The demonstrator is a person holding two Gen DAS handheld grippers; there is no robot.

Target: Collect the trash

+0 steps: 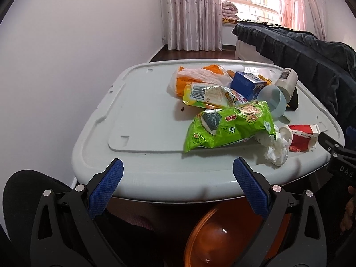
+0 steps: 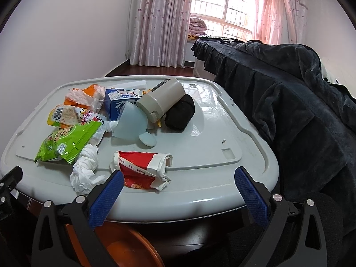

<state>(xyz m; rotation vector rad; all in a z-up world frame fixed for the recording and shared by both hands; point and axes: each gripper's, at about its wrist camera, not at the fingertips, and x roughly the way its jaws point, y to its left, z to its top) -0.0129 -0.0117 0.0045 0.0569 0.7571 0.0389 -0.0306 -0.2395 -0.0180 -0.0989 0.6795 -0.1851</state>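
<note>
Both hand-held grippers sit at the near edge of the grey worktop (image 1: pixel 138 120), holding nothing: left hand-held gripper (image 1: pixel 178 173) has its blue pads spread wide, right hand-held gripper (image 2: pixel 179 181) likewise spread, its left pad just in front of the red-and-white carton (image 2: pixel 142 169). Trash is bunched on the far and right part of the worktop. Count: one green snack bag (image 1: pixel 229 124), lying partly over one yellow-green pouch with a barcode (image 1: pixel 207 94); one orange-and-clear plastic bag (image 1: pixel 198 76) at the back; one blue-and-white box (image 1: pixel 247 84) beside it; one crumpled white tissue (image 1: pixel 276 149) touching the green bag's right end; one flattened red-and-white carton just right of the tissue. Non-wrapper clutter mixed in: one pale blue cup (image 2: pixel 131 122) tipped on its side, one beige bottle (image 2: pixel 162 100) lying across it, one black bundle (image 2: pixel 180 113) against the bottle, cannot tell what it is. A small dark crumb (image 1: pixel 182 109) sits left of the pouch. The cup and bottle lie against the blue box from the right wrist view. An orange bowl (image 1: pixel 222 238) sits below the worktop's near edge. A bed under a dark blanket (image 2: pixel 278 84) runs close along the right side. Pink curtains (image 2: pixel 160 22) and a window (image 2: pixel 224 0) at the far wall.
</note>
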